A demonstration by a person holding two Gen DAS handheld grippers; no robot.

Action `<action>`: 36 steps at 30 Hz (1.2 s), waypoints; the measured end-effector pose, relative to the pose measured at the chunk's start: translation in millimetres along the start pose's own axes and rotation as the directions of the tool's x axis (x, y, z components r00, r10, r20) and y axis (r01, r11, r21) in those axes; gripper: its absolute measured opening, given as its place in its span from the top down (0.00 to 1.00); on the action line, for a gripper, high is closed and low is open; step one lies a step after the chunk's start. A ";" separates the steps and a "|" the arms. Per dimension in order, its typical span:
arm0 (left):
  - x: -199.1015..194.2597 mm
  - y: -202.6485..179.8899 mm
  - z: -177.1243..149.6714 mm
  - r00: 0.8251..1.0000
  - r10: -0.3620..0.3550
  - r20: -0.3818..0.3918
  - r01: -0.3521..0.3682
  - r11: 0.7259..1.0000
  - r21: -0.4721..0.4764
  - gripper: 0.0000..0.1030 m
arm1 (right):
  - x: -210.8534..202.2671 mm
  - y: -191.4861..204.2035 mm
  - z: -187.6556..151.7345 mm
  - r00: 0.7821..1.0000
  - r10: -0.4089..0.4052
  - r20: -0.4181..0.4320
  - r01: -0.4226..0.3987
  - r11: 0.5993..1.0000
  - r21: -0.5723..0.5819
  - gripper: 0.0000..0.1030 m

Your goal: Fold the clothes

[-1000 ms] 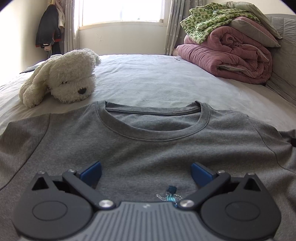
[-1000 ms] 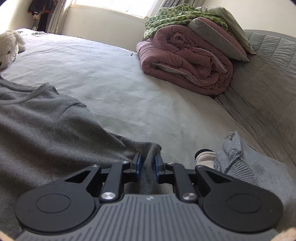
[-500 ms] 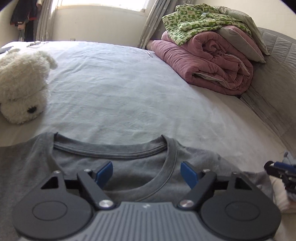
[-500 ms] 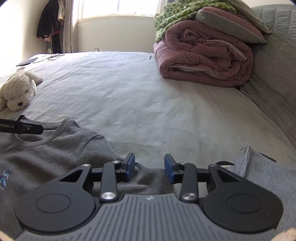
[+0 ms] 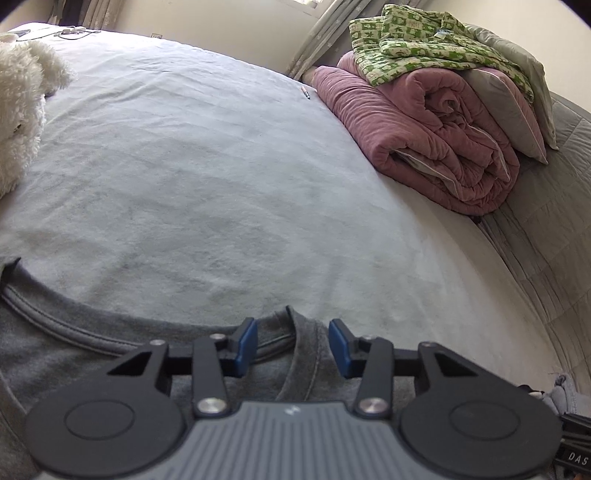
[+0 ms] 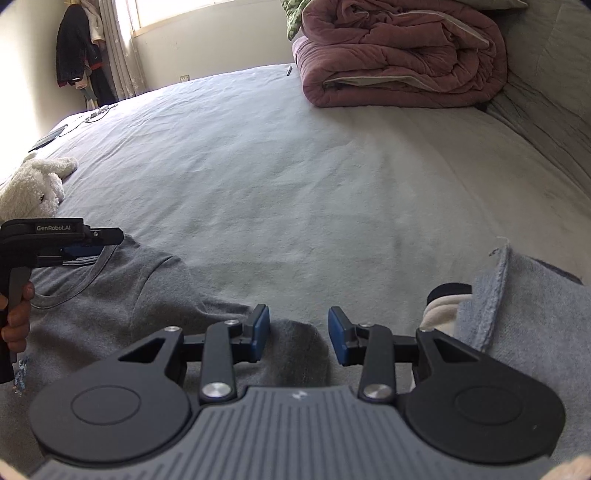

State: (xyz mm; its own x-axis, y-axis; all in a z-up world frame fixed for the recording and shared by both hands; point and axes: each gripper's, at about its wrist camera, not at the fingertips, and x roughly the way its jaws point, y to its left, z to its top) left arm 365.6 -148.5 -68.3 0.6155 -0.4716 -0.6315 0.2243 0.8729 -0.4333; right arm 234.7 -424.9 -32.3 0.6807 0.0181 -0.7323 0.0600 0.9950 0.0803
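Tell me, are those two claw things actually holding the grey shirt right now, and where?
Neither grips it yet. The left gripper is closing around the grey T-shirt collar, pads not touching. The right gripper stands open over the sleeve end.

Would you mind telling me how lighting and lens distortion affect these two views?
Left wrist view: daylight is even, fisheye bows the bed and the grey T-shirt collar. Right wrist view: the window blows out white, corners vignette dark, the bed edge curves.

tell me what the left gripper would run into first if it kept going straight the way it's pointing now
Probably the collar of the grey t-shirt, which already lies between the closing jaws of the left gripper, not yet pinched. Under it is the pale bed sheet. Depth is hard to judge in this fisheye view.
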 end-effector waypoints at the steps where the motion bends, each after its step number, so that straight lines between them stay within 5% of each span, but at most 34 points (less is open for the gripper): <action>1: 0.7 -2.3 -0.6 1.000 0.003 0.006 -0.003 1.000 0.008 0.77 | 3.3 0.8 -1.2 1.000 0.010 -0.009 -0.010 1.000 -0.001 0.62; 2: 0.7 -4.9 -1.8 1.000 0.008 0.014 -0.008 1.000 0.019 0.98 | 6.6 1.5 -2.4 1.000 0.019 -0.018 -0.019 1.000 -0.002 0.66; 3: -0.6 -7.6 -3.3 0.999 0.014 0.033 -0.015 0.999 0.030 1.00 | 7.8 3.8 -5.0 1.000 0.012 -0.022 -0.012 1.000 -0.011 0.96; 9: -22.2 -16.2 -12.8 0.960 0.026 0.279 -0.044 0.997 0.059 1.00 | -11.6 20.5 -17.7 0.986 -0.110 0.124 0.117 0.992 -0.045 0.95; 17: 10.3 -19.2 -22.2 0.963 0.138 0.232 -0.167 0.980 0.111 0.99 | 29.7 26.0 -20.4 0.981 -0.167 0.096 0.175 0.982 -0.075 0.94; 20: 8.9 -19.6 -20.2 0.964 0.160 0.213 -0.184 0.979 0.094 0.96 | 28.1 32.3 -23.7 0.977 -0.177 0.115 0.188 0.978 -0.090 0.87; 22: -2.1 -22.6 -23.7 0.964 0.158 0.214 -0.182 0.979 0.094 0.86 | 19.2 31.5 -23.1 0.981 -0.158 0.113 0.166 0.984 -0.070 0.76; 24: -13.9 -25.8 -27.8 0.964 0.155 0.217 -0.179 0.979 0.096 0.51 | 5.3 29.0 -23.0 0.986 -0.126 0.114 0.131 0.991 -0.039 0.61; 36: -118.1 -46.0 -94.1 0.974 0.128 0.185 -0.159 0.974 0.164 0.31 | -86.6 33.8 -79.1 0.997 0.028 0.068 -0.030 0.999 0.023 0.59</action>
State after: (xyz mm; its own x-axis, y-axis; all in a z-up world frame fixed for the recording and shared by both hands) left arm 211.4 -144.8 -34.3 0.7683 -0.3250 -0.5514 0.2448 0.9452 -0.2161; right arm 120.0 -385.0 -19.7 0.7303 0.0395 -0.6820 0.0567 0.9914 0.1181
